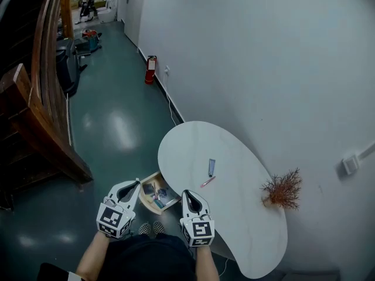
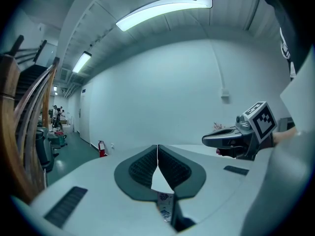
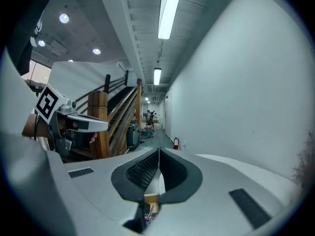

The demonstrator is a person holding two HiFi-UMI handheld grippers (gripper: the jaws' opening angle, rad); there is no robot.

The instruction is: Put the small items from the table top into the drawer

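You stand in a long room with a glossy teal floor (image 1: 111, 127). A wooden staircase (image 1: 41, 116) runs along your left, and a red fire extinguisher (image 1: 151, 69) sits at the foot of the bare white wall (image 1: 263, 51) on your right. Against that wall is the white kidney-shaped surface (image 1: 246, 221), nearly bare, with a dried reddish plant (image 1: 282, 189) near its wall side. The wooden drawer (image 1: 145, 204) stands open at the surface's near rounded end, between your two hands, and already holds a clutter of small things. The left gripper (image 1: 133, 185) hangs beside the drawer and the right gripper (image 1: 187, 193) just above the surface's near edge. Each has its jaws pressed together on nothing. Two small items lie close together mid-surface, ahead of the right gripper: a blue-grey packet (image 1: 211, 167) and, nearer you, a slim red pen-like stick (image 1: 207, 181). The risk probably lies with these two. Both look thin and lie flat on a smooth top, so a shallow pinch could skid one off the curved edge to the floor, and the stick may roll. A release from too high over the crowded drawer could bounce an item back out.
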